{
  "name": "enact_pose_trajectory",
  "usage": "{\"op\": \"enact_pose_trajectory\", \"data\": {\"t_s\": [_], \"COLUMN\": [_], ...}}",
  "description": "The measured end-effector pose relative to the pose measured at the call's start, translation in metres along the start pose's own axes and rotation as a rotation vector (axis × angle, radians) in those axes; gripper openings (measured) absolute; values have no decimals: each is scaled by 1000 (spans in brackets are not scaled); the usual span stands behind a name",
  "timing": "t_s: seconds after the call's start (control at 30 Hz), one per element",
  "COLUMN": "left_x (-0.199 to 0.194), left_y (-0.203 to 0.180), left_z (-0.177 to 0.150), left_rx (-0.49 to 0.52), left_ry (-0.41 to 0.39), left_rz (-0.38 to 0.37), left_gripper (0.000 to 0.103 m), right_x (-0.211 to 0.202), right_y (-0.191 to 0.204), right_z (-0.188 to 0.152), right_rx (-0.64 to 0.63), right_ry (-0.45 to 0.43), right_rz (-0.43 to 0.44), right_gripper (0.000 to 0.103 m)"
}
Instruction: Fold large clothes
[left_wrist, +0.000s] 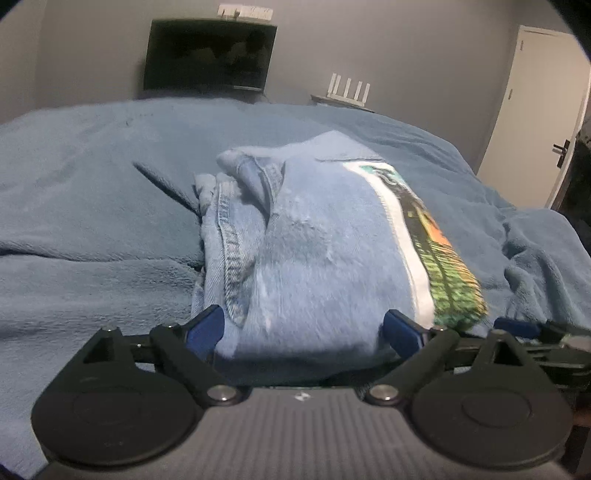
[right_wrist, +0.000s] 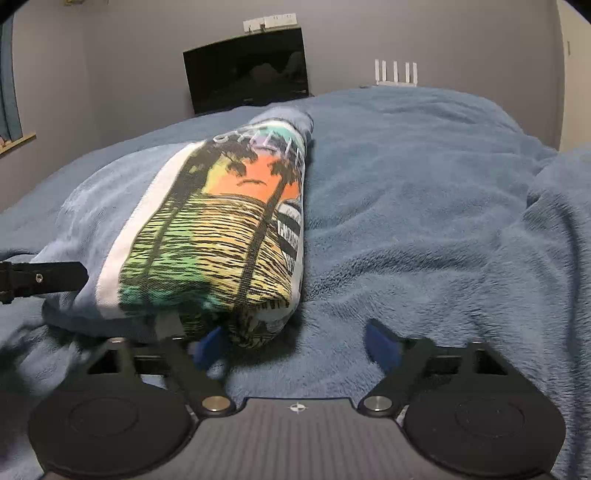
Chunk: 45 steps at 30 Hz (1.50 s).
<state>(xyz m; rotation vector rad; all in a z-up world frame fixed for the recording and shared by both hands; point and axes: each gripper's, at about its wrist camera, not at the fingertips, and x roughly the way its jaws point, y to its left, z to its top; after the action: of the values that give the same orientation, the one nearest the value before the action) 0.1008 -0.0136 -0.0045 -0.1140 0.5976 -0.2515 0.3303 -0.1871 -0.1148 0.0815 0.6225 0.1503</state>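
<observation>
Blue fleece blanket (left_wrist: 92, 192) covers the whole bed, rumpled toward the right edge. On it lies the folded garment bundle (left_wrist: 317, 251), a pale blue shirt folded into a thick oblong pack, stitched hems and seams bunched along its left side, a printed panel with palm trees and an orange-green sunset (right_wrist: 221, 221) wrapped over its right side. Left gripper (left_wrist: 303, 328) sits at the near end of the bundle, jaws spread wide; the bundle's near end lies between the blue pads, and whether the pads touch the cloth cannot be told through the blur. Right gripper (right_wrist: 295, 343) sits just right of the bundle's near corner, jaws wide apart, with mostly blanket between them; its left pad is close against the printed corner, contact unclear. Beyond the bed: a dark monitor (right_wrist: 247, 70) against the grey wall, a white router with upright antennas (right_wrist: 397, 72), and a white door (left_wrist: 532, 110) at far right.
</observation>
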Motion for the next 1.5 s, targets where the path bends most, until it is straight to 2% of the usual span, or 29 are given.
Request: {"op": "enact_pose_trajectory", "data": {"t_s": [0.1, 0.27, 0.47, 0.63, 0.83, 1.07, 1.2, 1.5], "left_x": [-27, -58, -70, -61, -37, -23, -16, -13], "left_y": [-7, -8, -1, -7, -7, -11, -11, -8], "left_z": [-8, -29, -48, -52, -67, -80, -83, -83], "left_rx": [44, 90, 14, 48, 107, 185, 200, 186], "left_ry": [-27, 40, 118, 124, 182, 152, 158, 165], "left_rz": [11, 30, 28, 66, 96, 141, 138, 125], "left_gripper": [102, 102, 102, 102, 102, 103, 103, 103], "right_x": [-16, -39, -59, -69, -51, -29, -19, -12], "right_y": [1, 7, 8, 5, 12, 26, 32, 32], "right_z": [-2, -9, -16, -24, -31, -39, -43, -43], "right_rx": [-12, 0, 14, 37, -2, -92, -127, -115], "right_ry": [0, 50, 65, 92, 126, 82, 87, 101], "right_rz": [40, 61, 66, 69, 34, 1, -4, -7], "right_gripper": [98, 98, 99, 102, 102, 103, 103, 103]}}
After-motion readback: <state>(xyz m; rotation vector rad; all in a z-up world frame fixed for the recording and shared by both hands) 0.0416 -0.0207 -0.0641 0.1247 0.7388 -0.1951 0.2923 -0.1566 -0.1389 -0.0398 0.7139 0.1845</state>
